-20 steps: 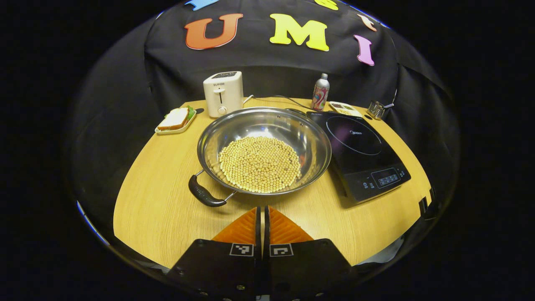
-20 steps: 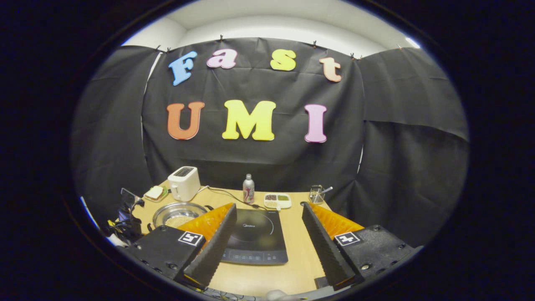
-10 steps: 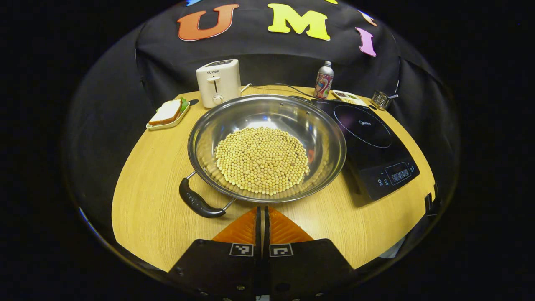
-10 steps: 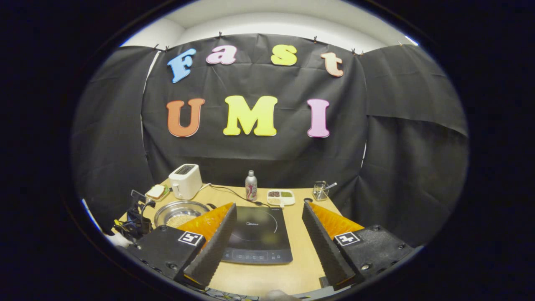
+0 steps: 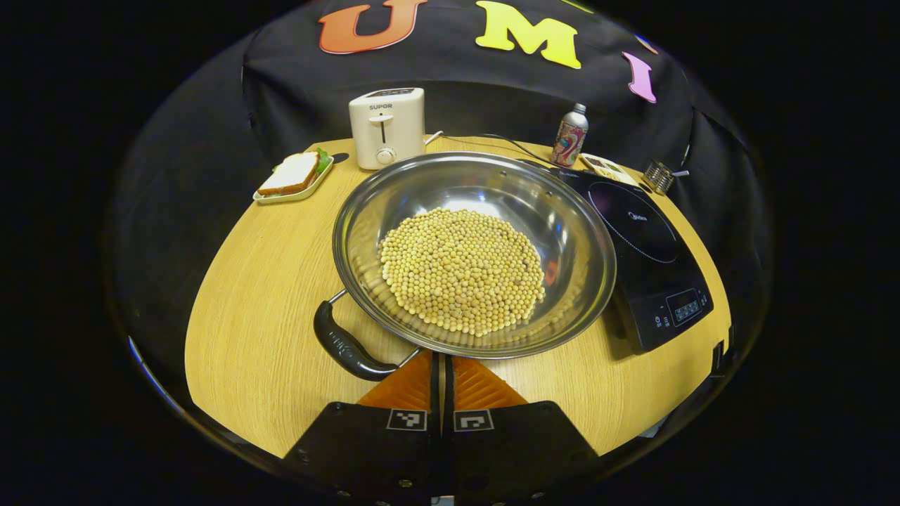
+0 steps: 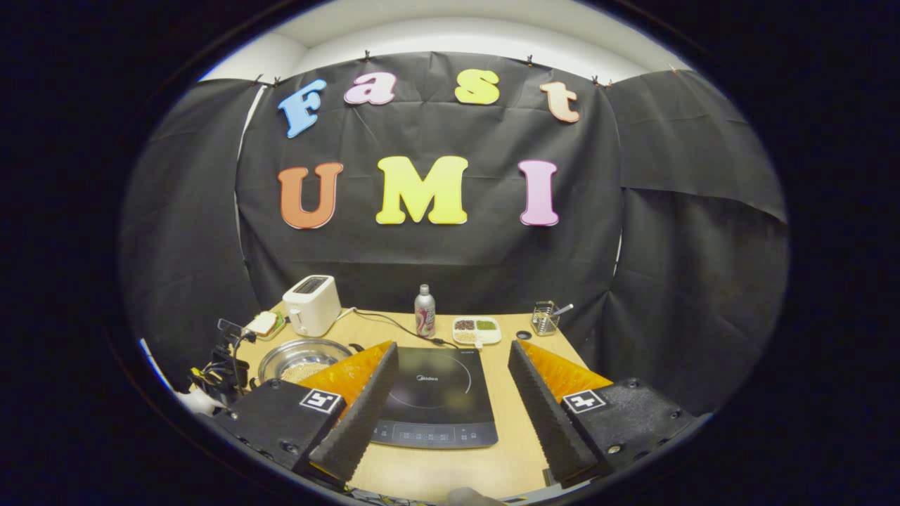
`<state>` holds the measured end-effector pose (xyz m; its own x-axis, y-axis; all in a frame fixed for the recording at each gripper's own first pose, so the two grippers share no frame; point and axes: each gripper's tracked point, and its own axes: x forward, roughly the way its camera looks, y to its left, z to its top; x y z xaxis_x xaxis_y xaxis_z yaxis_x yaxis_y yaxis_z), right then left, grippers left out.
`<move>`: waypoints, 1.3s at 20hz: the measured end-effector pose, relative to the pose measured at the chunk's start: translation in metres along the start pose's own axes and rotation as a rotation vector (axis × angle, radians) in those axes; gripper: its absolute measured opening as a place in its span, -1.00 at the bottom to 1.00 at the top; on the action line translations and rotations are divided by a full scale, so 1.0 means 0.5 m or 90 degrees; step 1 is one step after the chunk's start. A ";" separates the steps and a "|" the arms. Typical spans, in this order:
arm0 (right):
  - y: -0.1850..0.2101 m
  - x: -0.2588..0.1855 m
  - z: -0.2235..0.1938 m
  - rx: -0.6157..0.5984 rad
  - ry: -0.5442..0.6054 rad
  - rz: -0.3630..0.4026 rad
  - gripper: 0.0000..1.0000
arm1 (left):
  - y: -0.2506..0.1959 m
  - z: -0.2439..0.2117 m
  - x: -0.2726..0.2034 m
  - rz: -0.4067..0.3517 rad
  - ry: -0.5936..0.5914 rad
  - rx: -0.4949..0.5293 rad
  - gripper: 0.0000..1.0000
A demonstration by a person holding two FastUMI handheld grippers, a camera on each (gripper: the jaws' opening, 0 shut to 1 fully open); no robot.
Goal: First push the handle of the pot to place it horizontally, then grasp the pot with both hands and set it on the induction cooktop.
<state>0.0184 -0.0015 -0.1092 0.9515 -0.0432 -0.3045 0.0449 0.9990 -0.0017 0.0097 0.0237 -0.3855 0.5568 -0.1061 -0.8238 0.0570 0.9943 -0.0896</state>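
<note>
Nearest in the left gripper view, the left gripper (image 5: 443,365) has its fingers pressed together with nothing between them, tips just short of the pot's near rim. Just left of those tips lies the pot's near handle (image 5: 346,346), a dark curved grip on two wire stems, angled toward the near-left of the pot rather than straight out to its side.

The pot (image 5: 475,253) itself is a wide, shallow steel pan sitting on the wooden table (image 5: 260,295), its floor covered by a thick bed of soybeans (image 5: 463,270). My judgement: it handles as stiff and fairly heavy, with polished walls too slick to pinch and a loose load that will roll and spill if the pan tips. A closed fingertip against the dark grip should turn it; for the lift, the grips are the place to take hold, one on each side, keeping it level. The far handle is not clearly visible.

Right of the pot, touching or nearly touching its rim, is the induction cooktop (image 5: 643,242), flat and glassy.

In the right gripper view, the right gripper (image 6: 450,393) hangs with fingers wide apart, holding nothing, well back from the pot and facing the cooktop.

Beyond the pot stand a toaster (image 5: 387,126), a sandwich plate (image 5: 294,179) to its far left, and a bottle (image 5: 570,135) to its far right.
</note>
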 end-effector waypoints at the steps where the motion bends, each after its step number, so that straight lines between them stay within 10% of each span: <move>1: 0.002 0.002 0.003 0.002 0.000 0.002 0.96 | 0.004 0.002 0.001 0.005 -0.001 -0.002 -0.80; 2: 0.004 0.004 0.005 0.002 -0.001 0.003 0.96 | 0.010 0.007 0.003 0.009 -0.001 -0.006 -1.00; 26: -0.004 0.017 -0.007 -0.012 0.015 -0.004 0.96 | 0.163 0.081 0.063 0.082 -0.007 -0.130 -0.80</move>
<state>0.0254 -0.0039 -0.1153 0.9438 -0.0502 -0.3266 0.0454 0.9987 -0.0223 0.0653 0.1016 -0.3961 0.5572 0.0231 -0.8301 -0.1837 0.9783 -0.0961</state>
